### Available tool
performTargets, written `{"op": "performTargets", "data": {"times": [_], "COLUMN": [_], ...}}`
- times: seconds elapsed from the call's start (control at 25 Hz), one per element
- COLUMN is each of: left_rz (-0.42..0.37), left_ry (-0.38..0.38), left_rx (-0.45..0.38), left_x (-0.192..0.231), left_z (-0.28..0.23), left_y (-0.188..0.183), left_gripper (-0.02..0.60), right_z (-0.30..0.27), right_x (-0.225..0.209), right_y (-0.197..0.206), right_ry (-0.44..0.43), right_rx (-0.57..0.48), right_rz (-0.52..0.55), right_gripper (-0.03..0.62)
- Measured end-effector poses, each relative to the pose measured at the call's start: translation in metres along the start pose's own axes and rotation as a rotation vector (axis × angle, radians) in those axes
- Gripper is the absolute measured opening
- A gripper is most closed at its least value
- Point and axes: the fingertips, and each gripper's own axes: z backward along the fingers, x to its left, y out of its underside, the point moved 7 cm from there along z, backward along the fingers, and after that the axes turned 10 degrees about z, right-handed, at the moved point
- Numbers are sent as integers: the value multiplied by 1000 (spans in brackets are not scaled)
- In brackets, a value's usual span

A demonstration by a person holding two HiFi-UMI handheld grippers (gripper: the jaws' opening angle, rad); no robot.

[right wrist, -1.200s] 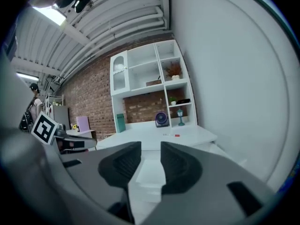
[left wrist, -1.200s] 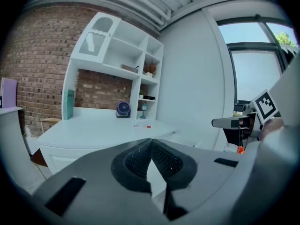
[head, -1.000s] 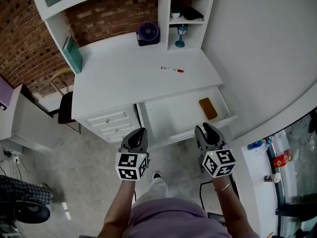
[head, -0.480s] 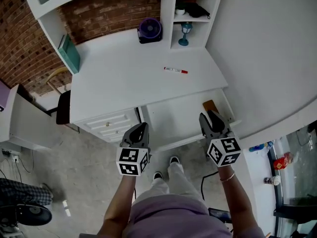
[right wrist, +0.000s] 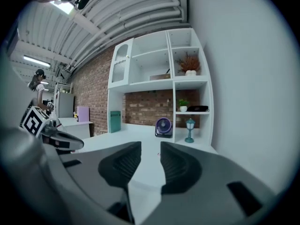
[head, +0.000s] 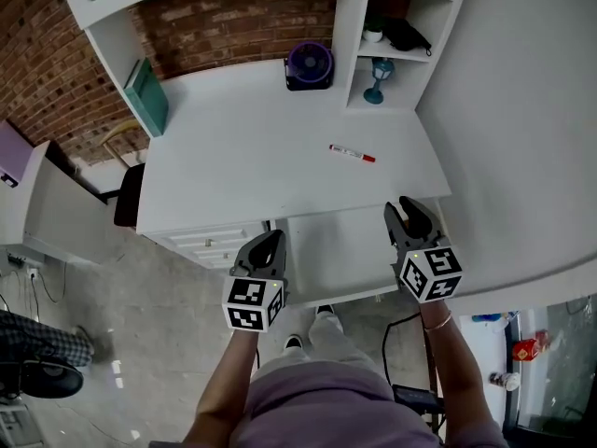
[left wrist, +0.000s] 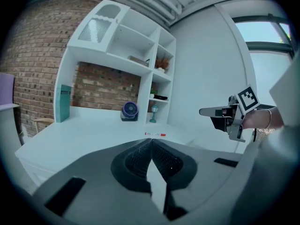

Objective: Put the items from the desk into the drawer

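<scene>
Hovering over the open drawer at the front edge of the worktop, both tools carry nothing. The left tool has its jaws clenched together on air. The right tool has its jaws parted with nothing between them. The red-capped marker pen, the one loose item on the worktop, lies toward the right, beyond the drawer and well apart from both tools. The right tool is nearer and parted, so it probably takes the pen. The pulled-out drawer keeps the carry short. The purple fan and teal book stand at the back, likely not for the drawer.
</scene>
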Motion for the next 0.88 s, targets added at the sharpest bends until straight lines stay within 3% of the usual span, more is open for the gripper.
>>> {"op": "performTargets", "data": {"times": [0.32,0.88], "left_rz": [36,86], "left_ry": [-94,-262], "left_rx": [-13,-18], "left_x": [12,25], "left_z": [-28,-46], "left_y": [-10,-10], "left_gripper": [-2,-2], "right_z": [-68,-162], "right_x": [-37,-72], "right_y": [-1,32], "right_ry": [-92,-227], "right_rx": [26,119], "right_rz": [44,117], "right_gripper": [120,121]}}
